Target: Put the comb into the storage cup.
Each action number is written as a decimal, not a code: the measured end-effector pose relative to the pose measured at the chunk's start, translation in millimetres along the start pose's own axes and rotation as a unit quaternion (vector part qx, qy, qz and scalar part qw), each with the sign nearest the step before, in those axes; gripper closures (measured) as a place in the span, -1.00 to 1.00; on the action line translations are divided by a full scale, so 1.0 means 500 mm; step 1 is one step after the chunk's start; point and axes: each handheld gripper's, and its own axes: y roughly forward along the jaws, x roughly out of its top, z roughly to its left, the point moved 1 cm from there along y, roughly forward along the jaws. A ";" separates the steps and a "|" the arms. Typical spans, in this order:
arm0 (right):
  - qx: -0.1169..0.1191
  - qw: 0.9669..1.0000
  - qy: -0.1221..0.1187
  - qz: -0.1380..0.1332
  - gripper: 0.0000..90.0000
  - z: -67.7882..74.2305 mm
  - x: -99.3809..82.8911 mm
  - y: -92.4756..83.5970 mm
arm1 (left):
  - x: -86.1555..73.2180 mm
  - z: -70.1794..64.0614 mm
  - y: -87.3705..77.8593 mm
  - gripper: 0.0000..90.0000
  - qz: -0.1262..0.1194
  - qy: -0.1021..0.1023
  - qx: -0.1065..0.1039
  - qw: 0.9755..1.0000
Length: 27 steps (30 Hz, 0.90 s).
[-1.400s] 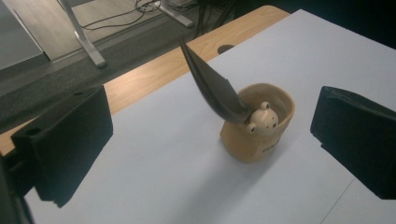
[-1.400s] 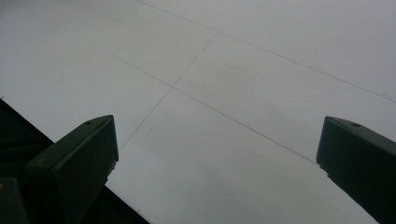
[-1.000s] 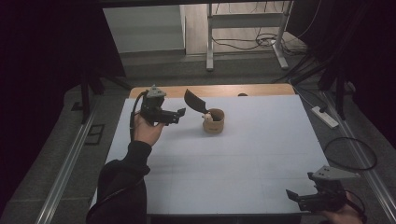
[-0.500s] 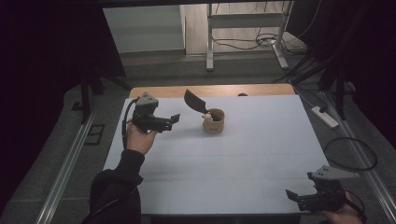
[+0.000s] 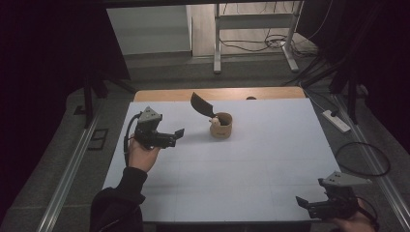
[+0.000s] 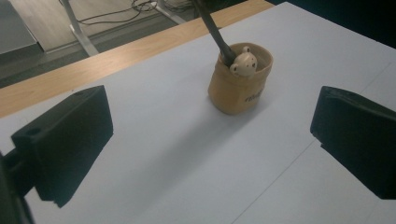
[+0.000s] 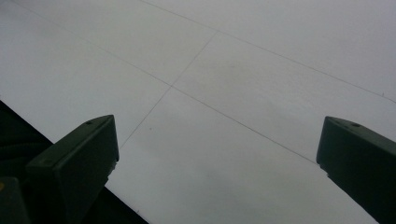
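A small tan fabric pot [image 5: 221, 127] [image 6: 239, 79] stands on the white table [image 5: 241, 164], toward the back middle. A black spatula [image 5: 201, 105] leans out of it to the upper left, and a small cream figure's head [image 6: 243, 65] peeks over its rim. My left gripper [image 5: 178, 135] [image 6: 210, 144] hovers open to the left of the pot, pointing at it, with nothing between its jaws. At the front right corner my right gripper [image 5: 300, 203] [image 7: 217, 158] is open over bare table.
A wooden strip [image 5: 222, 93] runs along the table's far edge. Beyond it are floor, a metal frame's legs [image 5: 217, 43] and cables. A power strip [image 5: 337, 121] and a looped cable [image 5: 362, 159] lie off the right side.
My left gripper has drawn back from the pot, moving left and toward the person. The right gripper has stayed put.
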 end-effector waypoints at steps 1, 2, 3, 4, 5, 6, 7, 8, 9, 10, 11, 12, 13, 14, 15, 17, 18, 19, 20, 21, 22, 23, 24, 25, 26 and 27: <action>0.000 1.000 0.000 0.000 -1.00 0.000 0.000 0.000 | -0.005 0.000 -0.001 -1.00 -0.002 -0.002 0.000 1.000; 0.000 1.000 0.000 0.000 -1.00 0.000 0.000 0.000 | -0.009 0.000 -0.002 -1.00 -0.003 -0.004 -0.001 1.000; 0.000 1.000 0.000 0.000 -1.00 0.000 0.000 0.000 | -0.012 0.000 -0.003 -1.00 -0.003 -0.005 -0.001 1.000; 0.000 1.000 0.000 0.000 -1.00 0.000 0.000 0.000 | -0.015 0.000 -0.004 -1.00 -0.002 -0.005 0.001 1.000; 0.000 1.000 0.000 0.000 -1.00 0.000 0.000 0.000 | -0.018 0.000 -0.005 -1.00 -0.002 -0.005 0.002 1.000; -0.001 1.000 -0.001 0.000 -1.00 0.001 0.000 0.000 | -0.020 -0.001 -0.006 -1.00 -0.002 -0.006 0.001 1.000; -0.001 1.000 -0.001 0.000 -1.00 0.001 0.000 0.000 | -0.023 -0.002 -0.007 -1.00 -0.003 -0.006 0.002 1.000; -0.001 1.000 -0.001 -0.001 -1.00 0.001 0.000 0.000 | -0.025 -0.002 -0.009 -1.00 -0.002 -0.005 0.002 1.000; -0.001 1.000 -0.001 -0.001 -1.00 0.001 0.000 0.000 | -0.028 -0.003 -0.010 -1.00 -0.001 -0.005 0.003 1.000; -0.001 1.000 -0.001 -0.001 -1.00 0.001 0.000 0.000 | -0.031 -0.003 -0.011 -1.00 0.000 -0.005 0.003 1.000; -0.001 1.000 -0.001 -0.001 -1.00 0.001 0.000 0.000 | -0.034 -0.003 -0.013 -1.00 0.000 -0.006 0.003 1.000; -0.001 1.000 -0.001 -0.001 -1.00 0.001 0.000 0.000 | -0.037 -0.004 -0.014 -1.00 0.001 -0.007 0.004 1.000; -0.001 1.000 -0.001 -0.002 -1.00 0.001 0.000 0.000 | -0.041 -0.004 -0.016 -1.00 0.001 -0.008 0.003 1.000; -0.001 1.000 -0.001 -0.002 -1.00 0.001 0.000 -0.001 | -0.044 -0.004 -0.018 -1.00 0.003 -0.008 0.004 1.000; -0.001 1.000 -0.001 -0.002 -1.00 0.001 0.000 -0.001 | -0.047 -0.004 -0.021 -1.00 0.004 -0.009 0.004 1.000; -0.001 1.000 -0.001 -0.002 -1.00 0.001 0.000 0.000 | -0.054 -0.005 -0.026 -1.00 0.004 -0.011 0.003 1.000; -0.001 1.000 -0.001 -0.002 -1.00 0.001 0.000 0.000 | -0.057 -0.006 -0.029 -1.00 0.004 -0.012 0.003 1.000; -0.001 1.000 -0.001 -0.002 -1.00 0.001 0.000 0.000 | -0.060 -0.007 -0.032 -1.00 0.004 -0.012 0.004 1.000; -0.001 1.000 -0.001 -0.002 -1.00 0.001 0.000 0.000 | -0.063 -0.008 -0.035 -1.00 0.004 -0.013 0.004 1.000; -0.001 1.000 -0.001 -0.002 -1.00 0.001 0.000 0.000 | -0.066 -0.009 -0.038 -1.00 0.004 -0.013 0.004 1.000; -0.001 1.000 -0.001 -0.002 -1.00 0.001 0.000 0.000 | -0.069 -0.010 -0.042 -1.00 0.004 -0.014 0.004 1.000; 0.000 1.000 -0.001 -0.002 -1.00 0.001 0.000 0.000 | -0.073 -0.012 -0.046 -1.00 0.004 -0.013 0.005 1.000; 0.000 1.000 -0.002 -0.002 -1.00 0.001 0.000 -0.001 | -0.075 -0.013 -0.049 -1.00 0.003 -0.015 0.005 1.000; 0.000 1.000 -0.002 -0.002 -1.00 0.001 0.000 -0.001 | -0.078 -0.014 -0.053 -1.00 0.002 -0.015 0.006 1.000; 0.000 1.000 -0.003 -0.003 -1.00 0.001 0.000 -0.001 | -0.081 -0.016 -0.058 -1.00 0.002 -0.016 0.006 1.000; 0.000 1.000 -0.003 -0.004 -1.00 0.001 0.000 -0.001 | -0.084 -0.017 -0.061 -1.00 0.002 -0.017 0.007 1.000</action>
